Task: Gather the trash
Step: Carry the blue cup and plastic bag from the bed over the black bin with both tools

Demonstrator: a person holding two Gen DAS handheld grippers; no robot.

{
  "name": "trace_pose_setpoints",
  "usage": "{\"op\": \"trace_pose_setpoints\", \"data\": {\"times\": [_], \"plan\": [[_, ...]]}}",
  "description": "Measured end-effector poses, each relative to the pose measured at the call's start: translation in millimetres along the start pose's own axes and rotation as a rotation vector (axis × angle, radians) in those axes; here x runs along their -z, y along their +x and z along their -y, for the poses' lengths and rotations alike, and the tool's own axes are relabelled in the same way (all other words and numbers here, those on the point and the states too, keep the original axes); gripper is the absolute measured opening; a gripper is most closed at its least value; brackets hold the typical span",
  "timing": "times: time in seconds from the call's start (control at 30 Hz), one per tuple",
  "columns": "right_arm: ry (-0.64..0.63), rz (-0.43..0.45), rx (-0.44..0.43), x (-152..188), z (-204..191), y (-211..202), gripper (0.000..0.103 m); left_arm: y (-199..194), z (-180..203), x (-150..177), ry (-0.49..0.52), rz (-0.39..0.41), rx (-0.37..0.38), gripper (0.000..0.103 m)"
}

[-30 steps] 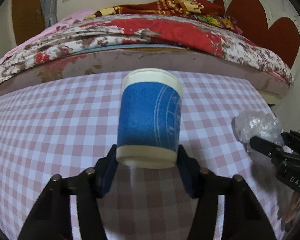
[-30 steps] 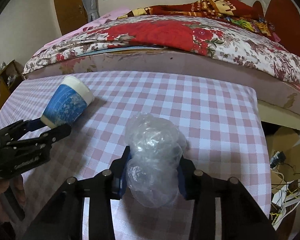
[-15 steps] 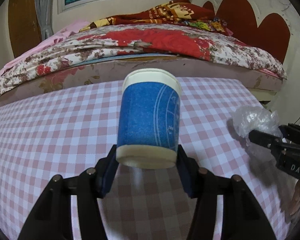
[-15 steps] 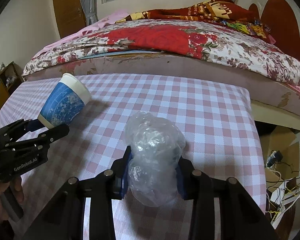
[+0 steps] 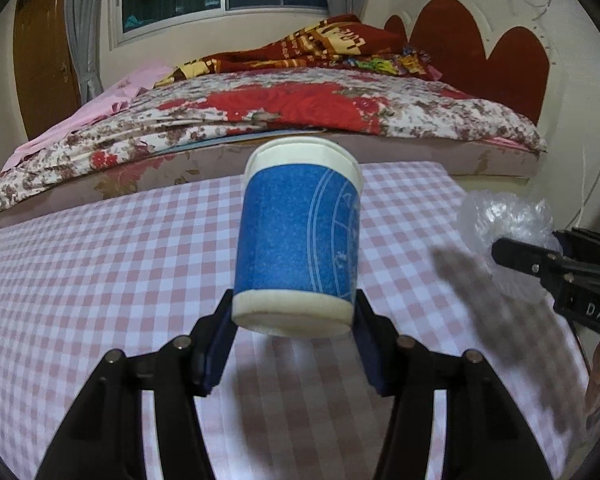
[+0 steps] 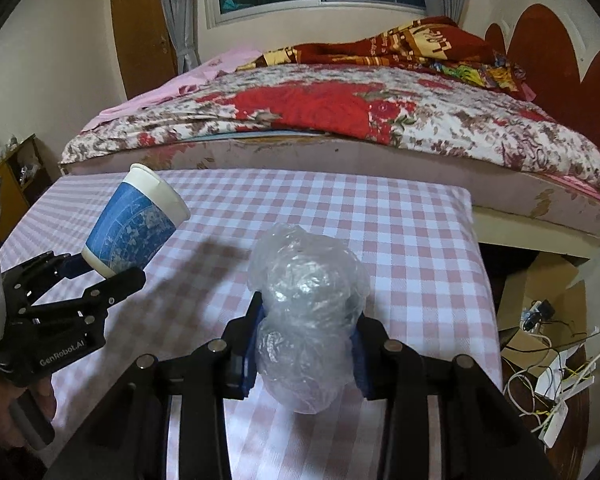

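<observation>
The left gripper point(image 5: 294, 344) pinched a blue paper cup point(image 5: 298, 236) at its base, lifted above the checked table point(image 5: 100, 264). To its right, the right gripper point(image 6: 306, 354) squeezed a crumpled clear plastic bag point(image 6: 310, 304), likewise raised, probably for carrying both to a bin not in view.

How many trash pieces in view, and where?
2. A blue paper cup clamped in the left gripper, and a crumpled clear plastic bag clamped in the right gripper, both above the checkered tablecloth. More may lie out of frame.
</observation>
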State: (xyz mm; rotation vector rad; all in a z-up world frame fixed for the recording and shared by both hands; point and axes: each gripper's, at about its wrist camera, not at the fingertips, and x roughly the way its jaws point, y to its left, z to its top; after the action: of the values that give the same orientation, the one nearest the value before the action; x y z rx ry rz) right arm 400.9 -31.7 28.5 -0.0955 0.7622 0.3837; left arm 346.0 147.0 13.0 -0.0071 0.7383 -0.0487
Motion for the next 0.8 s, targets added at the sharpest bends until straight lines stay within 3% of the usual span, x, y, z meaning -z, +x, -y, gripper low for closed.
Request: {"op": "trace_pose_setpoints", "data": {"times": [0.5, 0.8], "plan": [[0.021, 0.103, 0.001, 58.9, -15.1, -125.5, 0.039, -102.1, 25.5, 47.8, -0.002, 0.072, 0.088, 0.056], [0.01, 0.163, 0.018, 96.6, -24.4, -194.6, 0.039, -141.1, 48.7, 81.7, 0.008, 0.083, 0.134, 0.056]]}}
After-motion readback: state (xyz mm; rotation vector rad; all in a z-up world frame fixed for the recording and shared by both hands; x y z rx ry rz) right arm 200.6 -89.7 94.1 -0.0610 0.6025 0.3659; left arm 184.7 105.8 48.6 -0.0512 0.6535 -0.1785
